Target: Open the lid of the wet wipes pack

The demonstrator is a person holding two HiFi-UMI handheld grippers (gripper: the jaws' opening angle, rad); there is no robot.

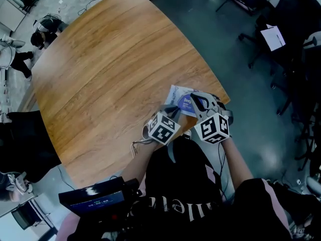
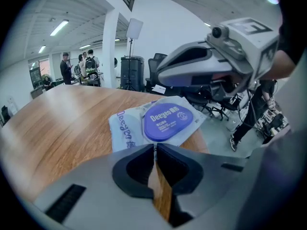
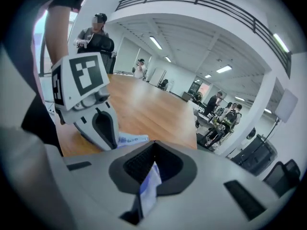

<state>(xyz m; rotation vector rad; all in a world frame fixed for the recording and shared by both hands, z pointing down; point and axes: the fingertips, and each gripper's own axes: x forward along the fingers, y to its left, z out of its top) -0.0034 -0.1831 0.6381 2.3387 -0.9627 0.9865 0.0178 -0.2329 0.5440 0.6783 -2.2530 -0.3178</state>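
- Two grippers meet at the pack, which lies at the worktop's 4 o'clock edge.
- Right gripper: jaws clamped on a thin white-and-purple bit of pack.
- Left gripper: jaws pressed together at its 6 o'clock edge.
- Risk: if that bit is film, not lid, pulling could drag the pack overboard.

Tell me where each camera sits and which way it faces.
Head view: on the person's head, facing steeply down at the table, the wet wipes pack, forearms, the left gripper and right gripper.
Left gripper view: on the left gripper, looking along its closed jaws over the pack toward the right gripper.
Right gripper view: on the right gripper, looking along jaws shut on a white-and-blue flap toward the left gripper.
Shared: each gripper view shows the other gripper; all show the table.
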